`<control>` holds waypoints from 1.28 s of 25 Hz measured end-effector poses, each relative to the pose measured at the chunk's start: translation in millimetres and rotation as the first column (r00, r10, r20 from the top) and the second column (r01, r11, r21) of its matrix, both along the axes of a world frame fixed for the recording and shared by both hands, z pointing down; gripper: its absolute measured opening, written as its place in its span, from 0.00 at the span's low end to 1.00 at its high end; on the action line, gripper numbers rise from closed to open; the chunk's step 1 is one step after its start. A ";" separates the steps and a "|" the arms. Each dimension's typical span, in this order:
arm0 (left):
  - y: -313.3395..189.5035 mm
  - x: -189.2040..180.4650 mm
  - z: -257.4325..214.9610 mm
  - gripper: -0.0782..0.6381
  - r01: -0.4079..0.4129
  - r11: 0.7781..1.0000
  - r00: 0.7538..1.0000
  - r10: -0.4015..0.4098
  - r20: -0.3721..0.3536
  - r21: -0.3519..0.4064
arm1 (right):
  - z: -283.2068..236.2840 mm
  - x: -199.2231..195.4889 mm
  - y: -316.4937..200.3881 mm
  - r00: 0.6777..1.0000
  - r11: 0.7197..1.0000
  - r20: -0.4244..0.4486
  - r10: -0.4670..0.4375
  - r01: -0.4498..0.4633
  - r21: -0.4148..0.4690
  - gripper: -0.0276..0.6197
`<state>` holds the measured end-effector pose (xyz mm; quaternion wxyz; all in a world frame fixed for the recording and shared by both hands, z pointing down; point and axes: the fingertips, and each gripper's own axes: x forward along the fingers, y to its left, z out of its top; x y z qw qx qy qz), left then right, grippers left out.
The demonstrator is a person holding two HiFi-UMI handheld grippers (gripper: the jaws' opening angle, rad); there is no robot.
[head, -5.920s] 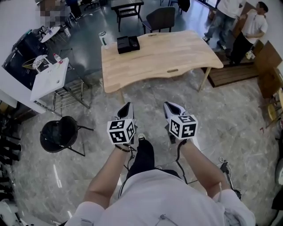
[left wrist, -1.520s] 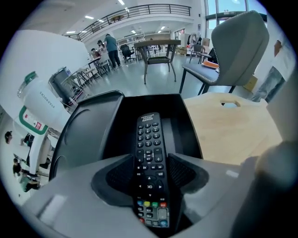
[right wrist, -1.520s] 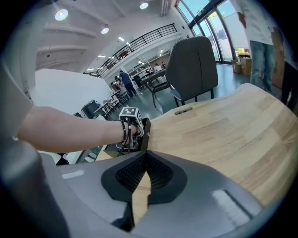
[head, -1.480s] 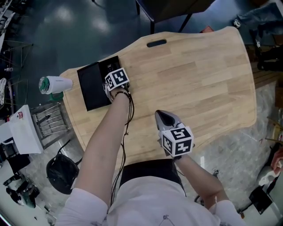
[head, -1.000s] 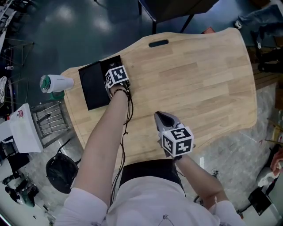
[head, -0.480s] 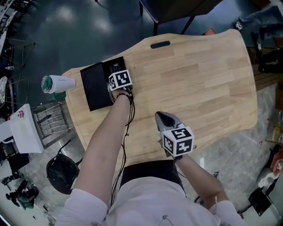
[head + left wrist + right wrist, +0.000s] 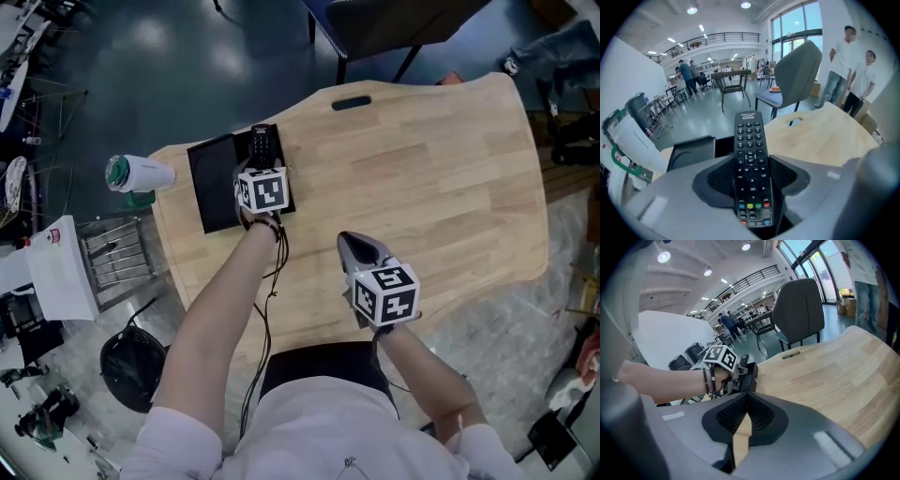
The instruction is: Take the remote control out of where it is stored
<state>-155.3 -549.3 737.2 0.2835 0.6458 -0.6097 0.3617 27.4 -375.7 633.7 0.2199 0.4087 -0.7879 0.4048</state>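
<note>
The tabletop (image 7: 422,169) is of light wood, with a curved edge and a narrow slot (image 7: 352,103) cut near its far side. A flat black box (image 7: 214,183) lies on it, partly under the left tool (image 7: 260,171). A white cup (image 7: 141,173) with a green top stands at the corner, to the left of this tool. The right tool (image 7: 352,244) is over the wood near the near edge, well apart from the box.
</note>
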 end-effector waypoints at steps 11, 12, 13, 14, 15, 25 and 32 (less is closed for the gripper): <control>61.7 22.6 -186.7 0.44 -0.196 0.928 0.978 0.206 0.001 0.317 | -96.3 -17.5 -32.5 0.999 0.984 0.026 0.022 -0.026 0.179 0.08; 72.5 21.4 -202.1 0.44 -0.206 0.918 0.976 0.217 0.006 0.338 | -108.9 -22.6 -32.8 0.999 0.980 0.030 0.016 -0.022 0.198 0.08; 83.5 19.5 -216.8 0.44 -0.215 0.909 0.974 0.226 0.011 0.357 | -121.4 -27.8 -32.9 0.999 0.976 0.035 0.011 -0.018 0.218 0.08; 94.5 17.0 -231.0 0.44 -0.223 0.899 0.972 0.234 0.018 0.377 | -133.6 -32.9 -32.8 0.999 0.971 0.039 0.006 -0.015 0.238 0.08; 105.4 13.9 -244.5 0.44 -0.228 0.889 0.971 0.238 0.025 0.396 | -145.3 -37.8 -32.4 0.999 0.966 0.042 0.001 -0.012 0.257 0.08; 191.4 -24.4 -333.1 0.44 -0.157 0.835 0.984 0.178 0.010 0.528 | -224.2 -84.5 -6.3 0.995 0.918 0.049 -0.082 0.057 0.392 0.08; 217.5 -33.9 -350.5 0.44 -0.061 0.827 0.989 0.126 -0.078 0.559 | -233.7 -112.9 14.0 0.989 0.902 0.033 -0.142 0.116 0.415 0.08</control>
